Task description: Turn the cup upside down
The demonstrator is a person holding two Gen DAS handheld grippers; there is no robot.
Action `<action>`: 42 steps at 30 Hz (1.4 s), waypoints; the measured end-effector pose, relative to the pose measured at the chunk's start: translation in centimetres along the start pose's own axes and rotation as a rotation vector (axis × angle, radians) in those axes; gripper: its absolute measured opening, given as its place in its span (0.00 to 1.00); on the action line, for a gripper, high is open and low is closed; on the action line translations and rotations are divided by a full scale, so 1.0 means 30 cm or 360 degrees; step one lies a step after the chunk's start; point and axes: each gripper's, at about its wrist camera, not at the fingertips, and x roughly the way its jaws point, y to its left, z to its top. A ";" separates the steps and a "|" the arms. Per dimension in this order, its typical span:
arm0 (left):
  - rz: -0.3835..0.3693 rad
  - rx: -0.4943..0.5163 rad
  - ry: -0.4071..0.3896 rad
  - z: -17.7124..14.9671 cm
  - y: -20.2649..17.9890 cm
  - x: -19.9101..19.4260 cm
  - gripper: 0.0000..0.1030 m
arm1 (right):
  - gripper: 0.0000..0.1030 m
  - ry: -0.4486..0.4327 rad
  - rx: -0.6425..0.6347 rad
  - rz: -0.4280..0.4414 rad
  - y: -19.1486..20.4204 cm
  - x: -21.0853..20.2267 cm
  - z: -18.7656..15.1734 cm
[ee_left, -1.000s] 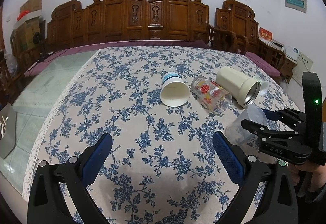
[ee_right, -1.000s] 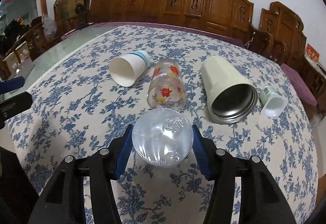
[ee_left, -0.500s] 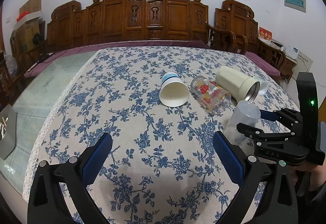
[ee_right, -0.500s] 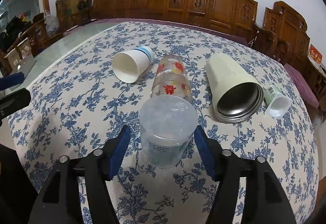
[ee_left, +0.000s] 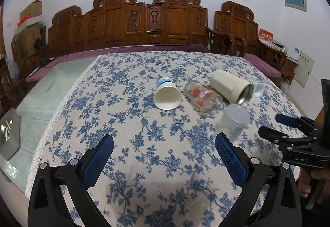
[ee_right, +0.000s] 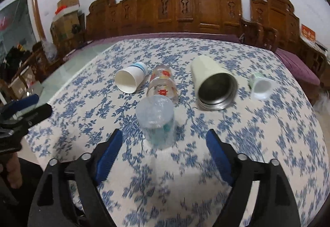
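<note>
Between the blue-padded fingers of the right gripper (ee_right: 163, 149), which stand wide apart and grip nothing, a clear plastic cup (ee_right: 157, 121) stands mouth-down on the blue-and-white floral tablecloth (ee_right: 257, 136), its closed base facing up. Neither pad touches the cup; it sits just ahead of the fingertips, nearer the left one. Seen from the left wrist, this same cup (ee_left: 234, 121) stands free on the cloth, with the right gripper (ee_left: 288, 130) just beside it on the right.

Low over the near part of the cloth, the left gripper (ee_left: 165, 154) is likewise spread wide and empty, well apart from every cup.

Just beyond the clear cup lies a drinking glass with red and yellow print (ee_right: 163, 86), on its side with its mouth toward the camera. To its left a white paper cup with a blue band (ee_right: 130, 80) also lies on its side. To the right lies a cream-coloured tumbler with a steel interior (ee_right: 212, 86), mouth toward the camera, and further right a small pale green and white cup (ee_right: 261, 85), also tipped over.

Behind the table stand carved dark wooden chairs (ee_right: 206, 4) against a white wall.
</note>
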 end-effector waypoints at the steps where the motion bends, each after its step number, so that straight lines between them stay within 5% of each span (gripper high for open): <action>1: 0.0005 0.0008 0.0000 -0.006 -0.012 -0.013 0.92 | 0.90 -0.0009 0.0017 -0.0001 -0.006 -0.026 -0.010; 4: 0.0005 0.0025 0.0010 -0.033 -0.046 -0.057 0.92 | 0.97 -0.0041 0.0051 -0.0011 -0.017 -0.106 -0.043; 16: 0.0025 0.0028 0.0080 -0.114 -0.112 -0.184 0.92 | 0.97 -0.0083 0.0121 -0.0096 -0.029 -0.323 -0.157; 28: 0.0069 0.0017 -0.0209 -0.059 -0.173 -0.480 0.92 | 0.97 -0.0499 0.0038 -0.0146 0.044 -0.661 -0.119; 42: 0.0080 -0.0004 -0.0310 -0.047 -0.179 -0.563 0.92 | 0.97 -0.0557 0.0056 -0.0169 0.054 -0.707 -0.123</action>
